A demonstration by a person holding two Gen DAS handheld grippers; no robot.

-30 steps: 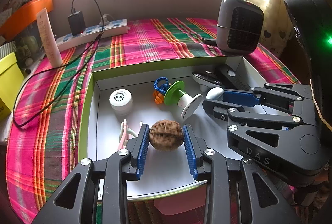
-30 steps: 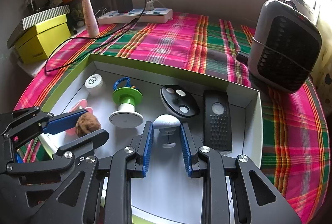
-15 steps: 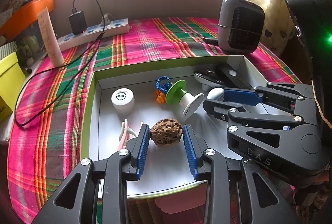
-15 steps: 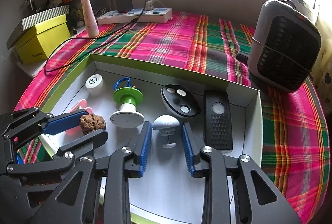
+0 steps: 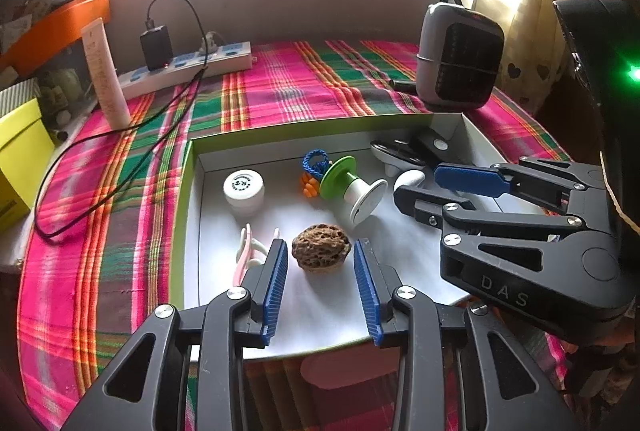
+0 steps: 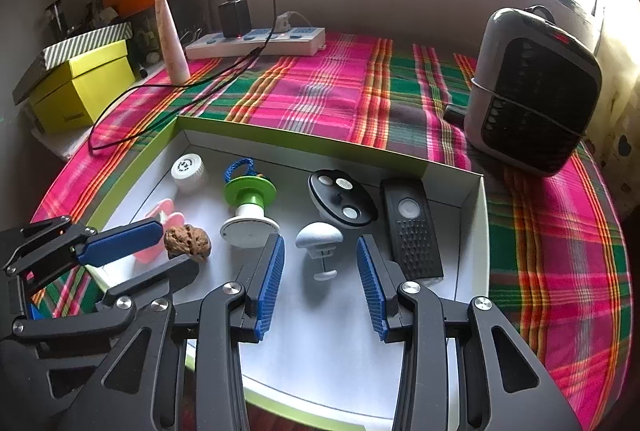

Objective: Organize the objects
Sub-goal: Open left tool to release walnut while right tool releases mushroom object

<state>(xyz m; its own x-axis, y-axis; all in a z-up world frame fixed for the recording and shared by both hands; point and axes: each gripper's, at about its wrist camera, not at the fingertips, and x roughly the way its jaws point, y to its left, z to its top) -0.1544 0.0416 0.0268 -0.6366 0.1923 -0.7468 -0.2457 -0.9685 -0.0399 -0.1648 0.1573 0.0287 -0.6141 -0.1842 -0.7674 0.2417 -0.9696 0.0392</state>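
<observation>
A brown walnut (image 5: 321,248) lies on the floor of a white box with green sides (image 5: 188,167). My left gripper (image 5: 320,255) is open, its blue pads either side of the walnut with gaps. My right gripper (image 6: 320,255) is open around a grey mushroom-shaped knob (image 6: 320,241), which lies loose in the box. The walnut also shows in the right wrist view (image 6: 187,243), next to the left gripper's fingers (image 6: 120,243). The right gripper's fingers (image 5: 468,177) cross the left wrist view.
In the box lie a white jar (image 5: 243,187), a green-and-white spool (image 5: 352,187), a pink clip (image 5: 248,251), a black oval remote (image 6: 342,199) and a black rectangular remote (image 6: 412,227). Behind stand a heater (image 6: 532,87), power strip (image 6: 256,41), tube (image 6: 172,39) and yellow box (image 6: 80,87).
Both grippers opened wider and drew back a little. The walnut went from touching the left pads to lying free between them. The knob stayed put.
</observation>
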